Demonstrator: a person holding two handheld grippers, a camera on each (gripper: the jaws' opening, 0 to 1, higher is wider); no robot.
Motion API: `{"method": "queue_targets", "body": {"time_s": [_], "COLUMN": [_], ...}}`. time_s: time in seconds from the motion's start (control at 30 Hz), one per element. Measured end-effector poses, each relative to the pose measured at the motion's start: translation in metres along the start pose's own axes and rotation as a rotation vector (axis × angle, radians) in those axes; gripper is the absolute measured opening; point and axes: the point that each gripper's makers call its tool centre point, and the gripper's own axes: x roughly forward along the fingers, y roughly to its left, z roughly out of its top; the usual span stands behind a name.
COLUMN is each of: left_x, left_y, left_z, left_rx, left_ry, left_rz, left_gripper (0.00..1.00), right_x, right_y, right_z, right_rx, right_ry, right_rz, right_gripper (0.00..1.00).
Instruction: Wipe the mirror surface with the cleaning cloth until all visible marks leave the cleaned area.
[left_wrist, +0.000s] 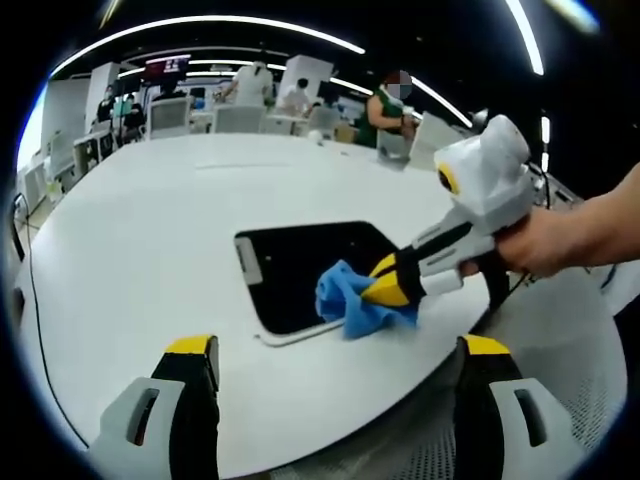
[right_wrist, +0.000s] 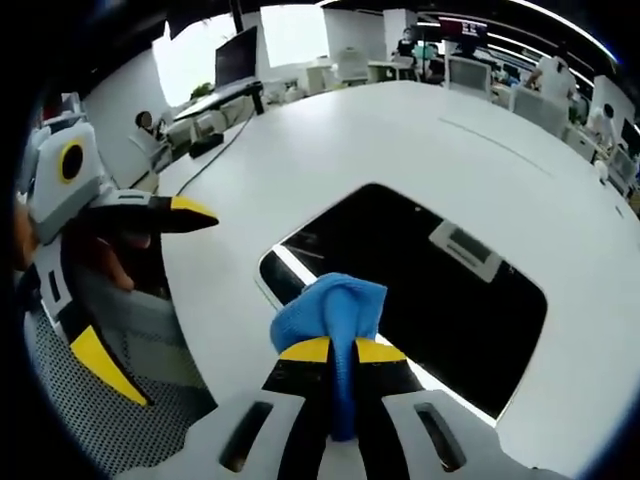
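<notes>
One mirror, one cloth, two grippers, one big table

There is one flat mirror (left_wrist: 305, 270) lying on one white table (left_wrist: 150, 260), and one blue cloth (left_wrist: 350, 300) sits at the mirror's near edge. There are two grippers: the right gripper (left_wrist: 385, 290) pinches the cloth at the mirror, and the left gripper (left_wrist: 335, 350) waits with its two jaws wide apart by the table edge, near the mirror. One hand (left_wrist: 545, 240) grips the right gripper, off to the side of the mirror
</notes>
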Motion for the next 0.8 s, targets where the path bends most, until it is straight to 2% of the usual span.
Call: {"method": "queue_targets", "body": {"time_s": [0.17, 0.23, 0.8], "left_x": [0.001, 0.001, 0.0], "left_y": [-0.001, -0.001, -0.001], "left_z": [0.0, 0.0, 0.001], "left_rx": [0.004, 0.003, -0.001], "left_ry": [0.0, -0.001, -0.003], "left_rz": [-0.007, -0.007, -0.002], "left_gripper": [0.99, 0.99, 0.99], "right_x": [0.0, -0.001, 0.007], "right_y": [-0.001, -0.002, -0.014], "right_z": [0.001, 0.003, 0.011], "right_rx": [-0.007, -0.039, -0.055], "right_ry": [0.0, -0.007, -0.009], "right_rz": [-0.001, -0.011, -0.026], "right_gripper": [0.02, 0.02, 0.01]}}
